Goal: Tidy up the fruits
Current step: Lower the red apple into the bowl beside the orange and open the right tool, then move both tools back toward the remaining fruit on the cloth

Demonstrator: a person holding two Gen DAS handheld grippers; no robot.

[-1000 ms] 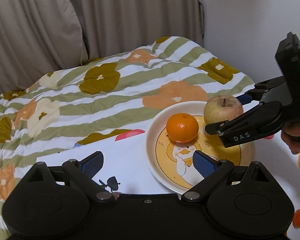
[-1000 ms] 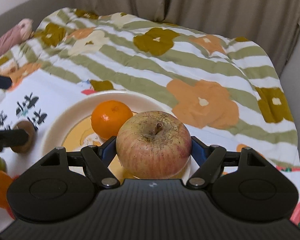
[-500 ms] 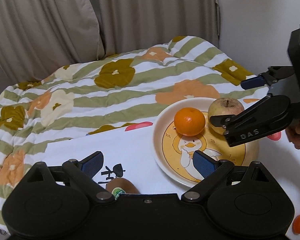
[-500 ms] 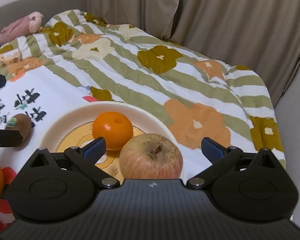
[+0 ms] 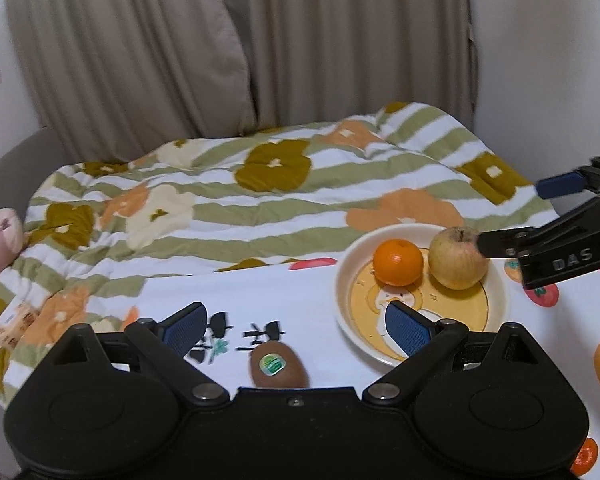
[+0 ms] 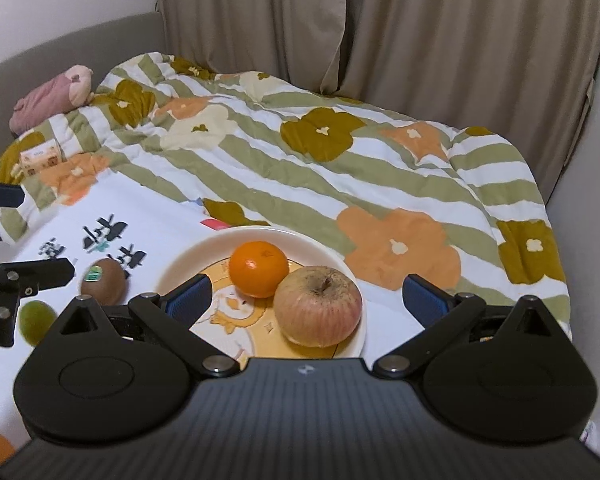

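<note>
A cream plate (image 5: 500, 292) (image 6: 180, 268) with a duck print lies on a white printed cloth. On it sit an orange (image 5: 398, 261) (image 6: 259, 268) and a reddish-yellow apple (image 5: 458, 263) (image 6: 317, 306). My right gripper (image 6: 306, 298) is open and empty, raised just behind the apple; it shows at the right of the left wrist view (image 5: 512, 220). A brown kiwi (image 5: 278, 365) (image 6: 102, 281) with a green sticker lies on the cloth left of the plate. My left gripper (image 5: 296, 328) is open and empty, just above and behind the kiwi.
A green fruit (image 6: 37, 321) lies near the kiwi, partly hidden by the left gripper. A striped flowered quilt (image 5: 260, 200) covers the bed behind. A pink plush toy (image 6: 52, 98) and a small box (image 6: 40, 158) lie at the far left. Curtains hang behind.
My right gripper opened, left the apple on the plate and drew back and up. My left gripper drew back, bringing the kiwi into view between its fingers.
</note>
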